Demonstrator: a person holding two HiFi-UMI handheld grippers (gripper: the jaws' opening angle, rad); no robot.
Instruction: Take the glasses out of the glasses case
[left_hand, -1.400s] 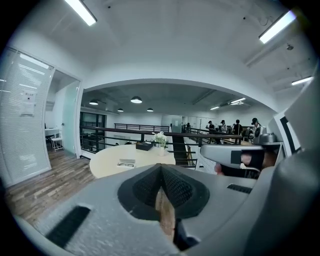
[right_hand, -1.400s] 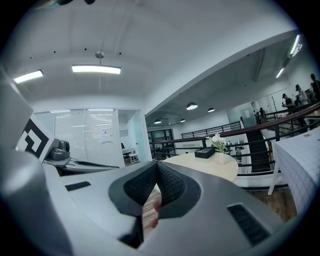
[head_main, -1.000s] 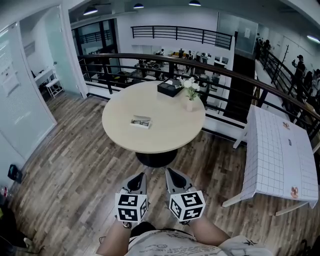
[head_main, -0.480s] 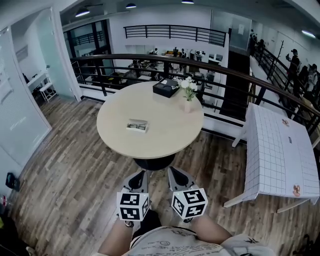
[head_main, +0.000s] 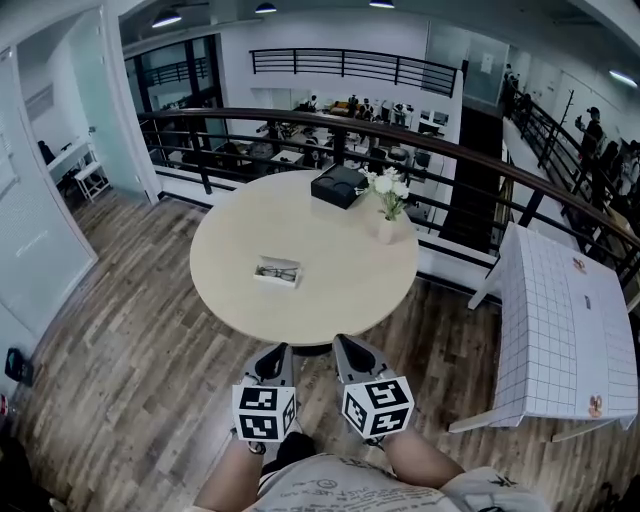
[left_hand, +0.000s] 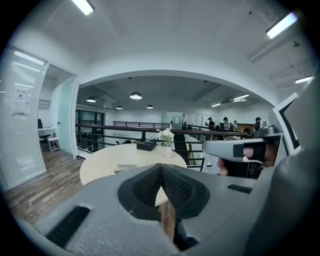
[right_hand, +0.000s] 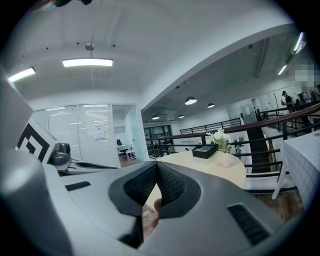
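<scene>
Setting was an open-plan office, upper gallery level. A dark railing (head_main: 300, 118) curved round the edge; beyond it stood rows of desks (head_main: 350, 108) with seated people. Glass-walled rooms (head_main: 40, 230) lined the left side. A round meeting table (head_main: 340, 270) stood on wood-plank floor (head_main: 130, 350) under round ceiling lights (head_main: 265, 8).

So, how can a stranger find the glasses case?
Find the round beige table by the railing. The glasses case is the flat white box on its near left side, with dark glasses showing; the black box and flower vase stand at the far edge.
</scene>
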